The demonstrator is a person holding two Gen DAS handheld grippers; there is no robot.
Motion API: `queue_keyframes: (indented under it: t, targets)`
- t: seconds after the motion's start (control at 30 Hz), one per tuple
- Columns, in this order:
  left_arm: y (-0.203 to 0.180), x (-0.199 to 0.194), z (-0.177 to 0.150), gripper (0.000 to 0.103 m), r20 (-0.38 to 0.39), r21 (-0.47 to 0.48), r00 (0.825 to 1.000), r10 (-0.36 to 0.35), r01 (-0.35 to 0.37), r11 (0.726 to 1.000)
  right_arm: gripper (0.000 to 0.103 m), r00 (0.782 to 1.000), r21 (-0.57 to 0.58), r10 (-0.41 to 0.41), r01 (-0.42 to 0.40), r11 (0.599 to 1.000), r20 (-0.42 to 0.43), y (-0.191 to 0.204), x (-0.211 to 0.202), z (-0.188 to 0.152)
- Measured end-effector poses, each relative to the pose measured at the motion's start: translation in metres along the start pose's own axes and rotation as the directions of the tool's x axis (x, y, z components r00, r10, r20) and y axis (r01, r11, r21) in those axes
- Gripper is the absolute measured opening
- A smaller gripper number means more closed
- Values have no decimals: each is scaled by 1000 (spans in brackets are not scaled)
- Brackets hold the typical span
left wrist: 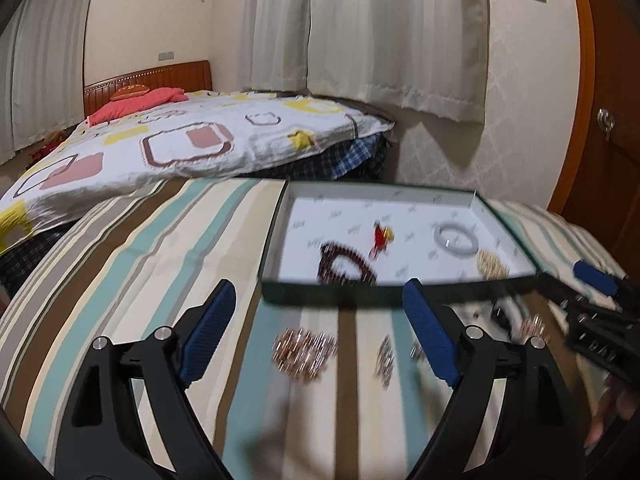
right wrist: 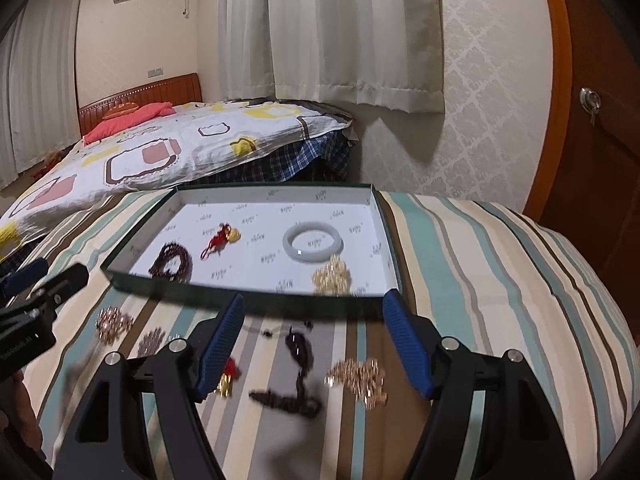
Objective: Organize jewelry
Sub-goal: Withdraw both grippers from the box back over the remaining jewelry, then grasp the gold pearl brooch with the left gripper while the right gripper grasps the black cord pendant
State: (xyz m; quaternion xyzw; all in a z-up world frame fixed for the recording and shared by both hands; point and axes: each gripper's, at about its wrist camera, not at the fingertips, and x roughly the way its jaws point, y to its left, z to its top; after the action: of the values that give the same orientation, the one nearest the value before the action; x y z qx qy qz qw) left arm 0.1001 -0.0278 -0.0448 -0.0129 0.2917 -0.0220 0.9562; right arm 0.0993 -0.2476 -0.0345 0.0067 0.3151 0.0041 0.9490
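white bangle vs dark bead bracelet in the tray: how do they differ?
The white bangle is a smooth, pale, solid ring; the dark bead bracelet is a string of small dark beads. The bangle lies right of the tray's middle, next to a gold chain pile; the bead bracelet lies at the left near corner, by the front wall. The bangle holds a clean oval; the bead bracelet sags unevenly. Both lie flat inside the tray, untouched.

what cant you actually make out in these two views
- Rose-gold pile on the striped cloth, left wrist view: motion blur hides what kind of piece it is.
- Red and gold charm, right wrist view: partly behind a gripper finger.
- Dark bead strand in the box, left wrist view: near wall cuts off its lower part.
- Box lining print, both views: too small to read.
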Motion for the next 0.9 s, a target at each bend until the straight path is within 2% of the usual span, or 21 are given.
queue_keyframes:
  t: [0.23,0.4,0.7,0.8,0.9]
  targets:
    - [14,-1,-29,83,-70,2,997,27,-26,1000,70,1000,15,1,0,1000,-25,-2,-11,-26]
    - [16,7,-31,83,-113,-3,993,30,-31,1000,70,998,20,3,-2,1000,-57,-2,-9,-39]
    - [20,47,-28,83,-264,-24,964,24,-32,999,70,997,30,15,-13,999,-73,-3,-5,-44]
    - [23,57,-27,79,-297,-40,955,13,-26,999,70,996,39,23,-20,999,-82,-5,-3,-43]
    - [24,63,-27,67,-313,-48,950,0,-16,999,70,995,44,27,-23,999,-91,-6,-1,-42]
